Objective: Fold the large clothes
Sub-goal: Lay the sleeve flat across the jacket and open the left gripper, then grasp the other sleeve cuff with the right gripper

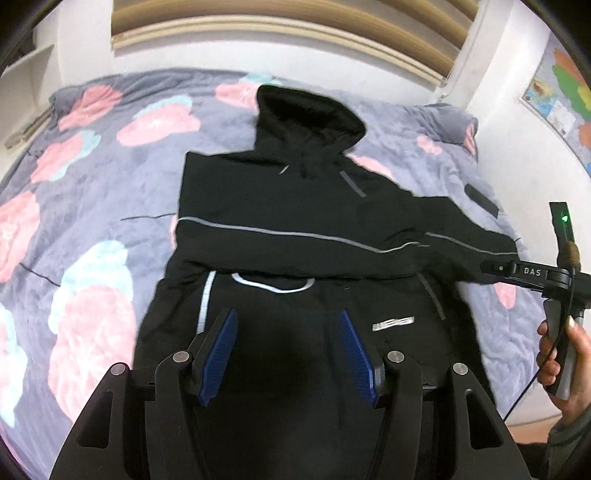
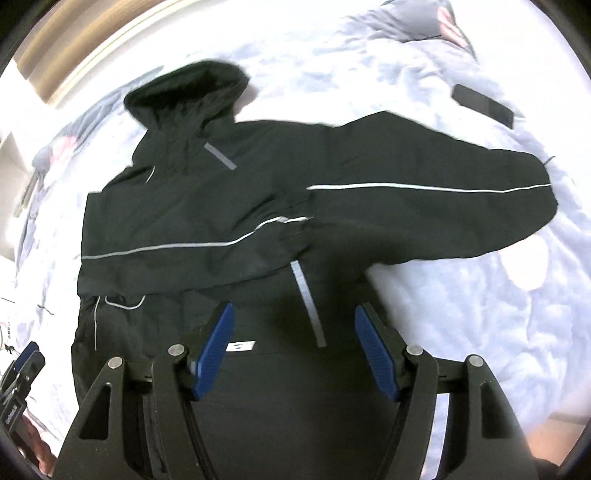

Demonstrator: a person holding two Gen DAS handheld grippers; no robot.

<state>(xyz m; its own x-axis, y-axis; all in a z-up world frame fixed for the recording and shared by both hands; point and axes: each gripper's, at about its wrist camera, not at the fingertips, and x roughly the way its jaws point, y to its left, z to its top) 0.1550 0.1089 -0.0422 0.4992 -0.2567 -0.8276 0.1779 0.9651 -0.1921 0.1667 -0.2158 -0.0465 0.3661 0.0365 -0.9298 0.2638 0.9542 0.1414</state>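
A black hooded jacket is lying spread on a bed covered by a grey floral blanket. Its long axis is running from the hem, nearest both cameras, to the hood, which is pointing away toward the headboard. 1 sleeve is stretching out flat to the right, across the body's axis, with a thin reflective stripe running along its length. The opposite sleeve is lying folded across the chest, its stripe crossing the jacket from side to side.

The left hand-held gripper is hovering over the lower part of the jacket, its 2 blue-padded fingers standing spread apart and holding nothing. The right hand-held gripper is hanging above the hem on the outstretched-sleeve side, likewise spread wide with nothing between its pads.

A dark flat phone-like object is resting on the blanket beyond the outstretched sleeve, apart from it. A colourful map is hanging on the wall to the right.
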